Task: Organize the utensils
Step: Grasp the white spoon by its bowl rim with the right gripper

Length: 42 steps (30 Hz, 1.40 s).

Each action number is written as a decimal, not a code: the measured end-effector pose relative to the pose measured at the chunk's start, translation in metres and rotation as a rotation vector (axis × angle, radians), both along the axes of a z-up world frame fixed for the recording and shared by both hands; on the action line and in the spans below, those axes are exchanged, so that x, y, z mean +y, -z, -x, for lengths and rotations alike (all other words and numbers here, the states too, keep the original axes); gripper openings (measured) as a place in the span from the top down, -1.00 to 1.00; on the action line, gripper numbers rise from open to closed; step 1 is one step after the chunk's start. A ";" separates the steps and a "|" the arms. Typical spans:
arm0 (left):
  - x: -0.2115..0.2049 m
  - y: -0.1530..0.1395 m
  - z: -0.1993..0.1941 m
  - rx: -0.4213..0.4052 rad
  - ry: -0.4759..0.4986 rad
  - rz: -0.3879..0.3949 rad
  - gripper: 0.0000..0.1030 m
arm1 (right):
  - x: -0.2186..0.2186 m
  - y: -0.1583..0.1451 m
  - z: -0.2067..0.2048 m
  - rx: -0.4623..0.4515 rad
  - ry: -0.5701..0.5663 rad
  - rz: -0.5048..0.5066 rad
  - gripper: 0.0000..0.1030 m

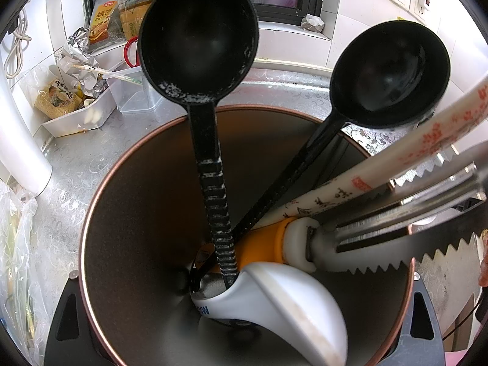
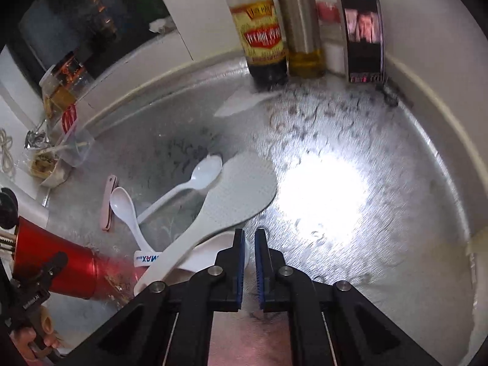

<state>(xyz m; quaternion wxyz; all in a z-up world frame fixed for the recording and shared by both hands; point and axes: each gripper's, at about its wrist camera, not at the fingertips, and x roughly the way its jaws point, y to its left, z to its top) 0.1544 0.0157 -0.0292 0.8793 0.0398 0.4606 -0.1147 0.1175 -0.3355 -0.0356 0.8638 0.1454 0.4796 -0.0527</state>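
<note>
The left tool (image 2: pixel 36 280) clamps the red canister (image 1: pixel 100 213) already holding ladles (image 1: pixel 198 39); the right tool (image 2: pixel 249 244), nearly closed, seemingly empty, hovers over bench (image 2: pixel 381 228) spoons (image 2: pixel 195 180).

Pretty clearly a home kitchen. Patterned steel countertop (image 2: pixel 350 158), sauce bottle (image 2: pixel 262 30) and oil cruet (image 2: pixel 305 30) against the tiled wall (image 1: pixel 360 9), ladles (image 1: pixel 198 39) in a utensil holder (image 1: pixel 128 213).

Right tool (image 2: pixel 249 244) nearly shut, nothing gripped, over the foil-covered desk (image 2: pixel 350 140).
Rice paddle (image 2: pixel 225 195) at 10 o'clock of the tips, two white spoons (image 2: pixel 195 180) beyond; red holder (image 2: pixel 58 262) at 9; bottles (image 2: pixel 262 30) at 12.
</note>
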 end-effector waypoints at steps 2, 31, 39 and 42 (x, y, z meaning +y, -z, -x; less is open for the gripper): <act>0.000 0.000 0.000 0.000 0.000 0.000 -0.76 | -0.001 -0.001 0.000 0.002 0.003 0.006 0.87; 0.002 0.005 -0.001 0.007 0.000 0.001 -0.76 | -0.002 0.039 0.002 0.013 0.025 -0.221 0.77; 0.002 0.006 -0.001 0.007 0.000 0.001 -0.76 | -0.010 0.043 0.003 0.004 0.054 -0.294 0.82; 0.002 0.005 -0.001 0.008 0.000 0.002 -0.76 | -0.013 0.043 0.004 0.007 0.069 -0.307 0.83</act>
